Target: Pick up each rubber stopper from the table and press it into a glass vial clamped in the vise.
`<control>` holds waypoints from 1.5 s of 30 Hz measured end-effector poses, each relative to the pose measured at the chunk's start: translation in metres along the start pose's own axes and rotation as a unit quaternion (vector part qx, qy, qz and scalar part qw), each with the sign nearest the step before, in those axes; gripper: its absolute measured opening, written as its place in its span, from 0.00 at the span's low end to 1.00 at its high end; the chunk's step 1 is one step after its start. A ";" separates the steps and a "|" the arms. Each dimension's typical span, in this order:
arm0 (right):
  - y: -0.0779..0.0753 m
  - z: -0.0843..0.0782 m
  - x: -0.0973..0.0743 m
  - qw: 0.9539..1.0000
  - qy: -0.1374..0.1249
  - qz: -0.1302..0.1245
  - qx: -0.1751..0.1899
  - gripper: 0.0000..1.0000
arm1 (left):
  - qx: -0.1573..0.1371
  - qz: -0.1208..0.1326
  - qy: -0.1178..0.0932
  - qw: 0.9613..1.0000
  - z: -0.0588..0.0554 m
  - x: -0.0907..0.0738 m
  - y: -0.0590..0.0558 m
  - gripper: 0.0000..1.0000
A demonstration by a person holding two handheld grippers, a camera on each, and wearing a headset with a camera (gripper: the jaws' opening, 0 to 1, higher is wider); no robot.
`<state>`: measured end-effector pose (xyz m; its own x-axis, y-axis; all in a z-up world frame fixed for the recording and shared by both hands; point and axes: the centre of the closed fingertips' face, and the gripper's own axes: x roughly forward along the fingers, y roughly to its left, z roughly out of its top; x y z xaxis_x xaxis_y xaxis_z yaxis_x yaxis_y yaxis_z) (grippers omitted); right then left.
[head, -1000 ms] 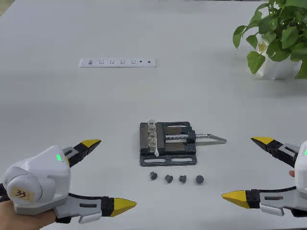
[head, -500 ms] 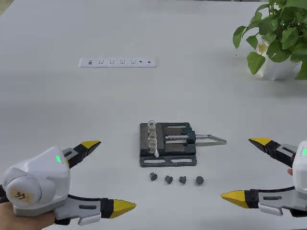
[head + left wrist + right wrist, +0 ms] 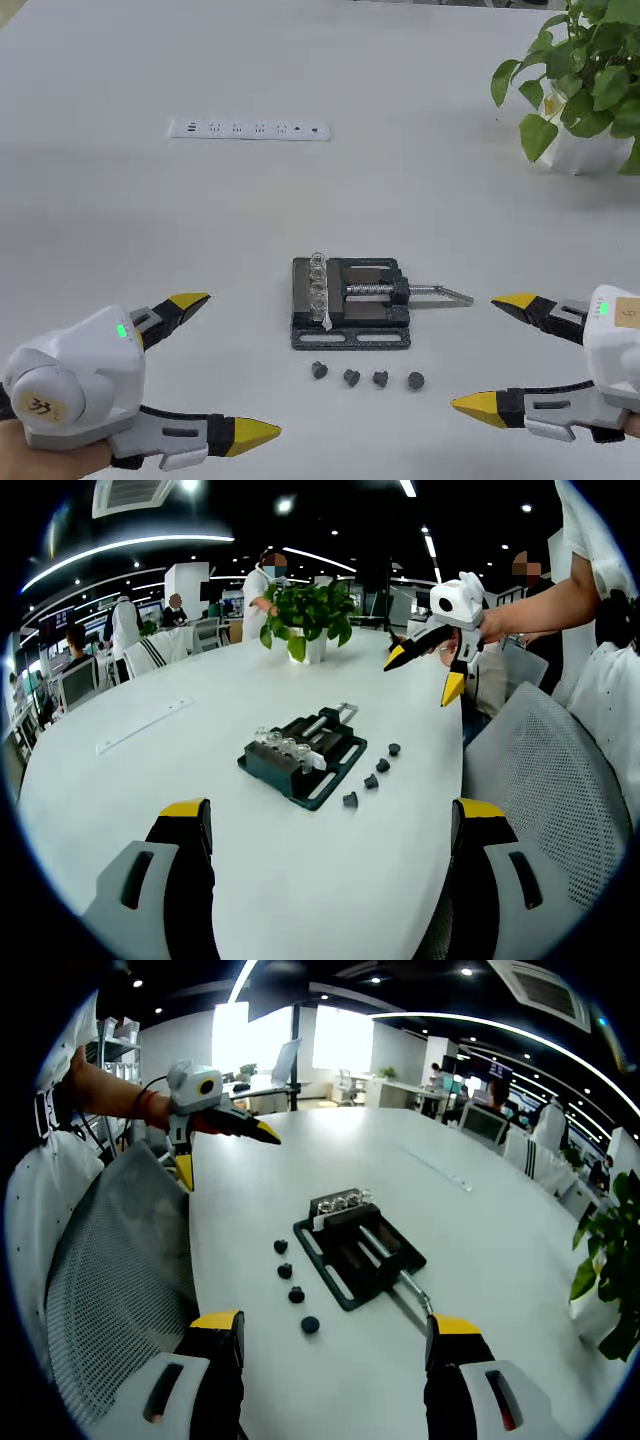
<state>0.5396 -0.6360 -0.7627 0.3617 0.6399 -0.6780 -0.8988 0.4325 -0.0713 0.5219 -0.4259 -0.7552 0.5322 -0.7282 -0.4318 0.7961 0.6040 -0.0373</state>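
Four dark rubber stoppers [image 3: 351,377] lie in a loose row on the counter [image 3: 150,220] at lower centre of the head view, just below the vise [image 3: 372,305], and none is being touched. The glass vials [image 3: 318,288] stand in a line clamped at the vise's left end; they look unplugged, though they are too small to be sure. The step in hand looks to be the first reach. To do it well, I would bring the right claw [image 3: 490,352] in low toward the rightmost stopper [image 3: 415,380], the nearest to it. I would narrow the jaws on the way so the neighbour is not knocked, then pinch the stopper by its broader top so the plug end faces down. Which way up each one lies cannot be told. The right claw is spread wide and holds nothing, its yellow tips at the right edge, well apart from stoppers and vise. The left claw [image 3: 225,365], at lower left, is likewise spread wide, empty and touching nothing. A power strip [image 3: 248,129] lies at upper left and a potted plant [image 3: 585,80] at upper right, both well apart from the work.
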 end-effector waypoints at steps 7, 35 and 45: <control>0.006 0.001 0.011 0.999 0.032 0.032 -0.029 0.64 | -0.004 0.000 -0.002 1.000 -0.002 0.000 0.001 0.99; 0.031 -0.032 0.060 0.962 0.181 0.133 -0.158 0.19 | -0.017 0.000 -0.016 1.000 -0.009 0.001 0.006 0.99; 0.032 -0.042 0.070 0.951 0.207 0.146 -0.176 0.16 | -0.024 0.000 -0.017 1.000 -0.014 0.002 0.006 0.99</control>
<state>0.5264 -0.6040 -0.8436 0.0214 0.3635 -0.9314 -0.9996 -0.0117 -0.0275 0.5242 -0.4191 -0.7687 0.5426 -0.7376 -0.4019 0.7814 0.6188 -0.0808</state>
